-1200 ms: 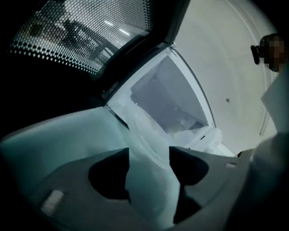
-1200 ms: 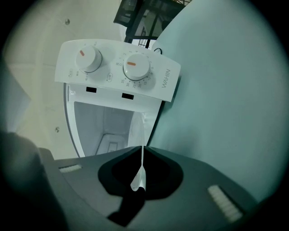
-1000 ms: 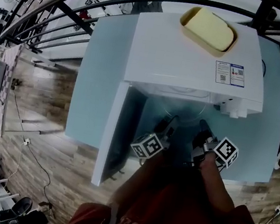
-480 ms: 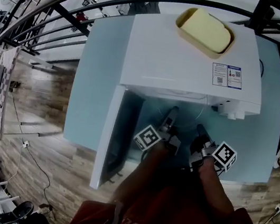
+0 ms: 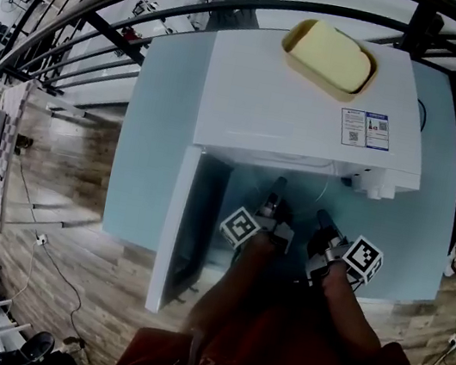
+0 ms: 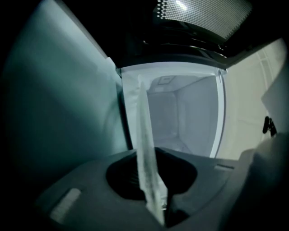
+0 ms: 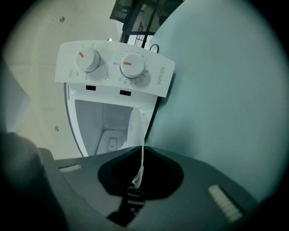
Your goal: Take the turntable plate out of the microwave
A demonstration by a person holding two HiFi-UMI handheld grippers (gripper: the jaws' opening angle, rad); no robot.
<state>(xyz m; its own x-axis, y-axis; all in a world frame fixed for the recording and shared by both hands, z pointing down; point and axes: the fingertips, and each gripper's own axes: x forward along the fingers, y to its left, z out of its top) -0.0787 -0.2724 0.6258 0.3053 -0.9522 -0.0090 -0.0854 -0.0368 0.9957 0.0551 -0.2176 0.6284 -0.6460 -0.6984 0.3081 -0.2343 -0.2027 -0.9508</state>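
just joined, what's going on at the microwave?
A person is taking the glass turntable plate out of the white microwave, whose door stands open at the left. The right claw is shut on the plate's rim. The left claw has just been closing on the rim too, with the glass between its jaws. The plate is at the cavity mouth, held by both.
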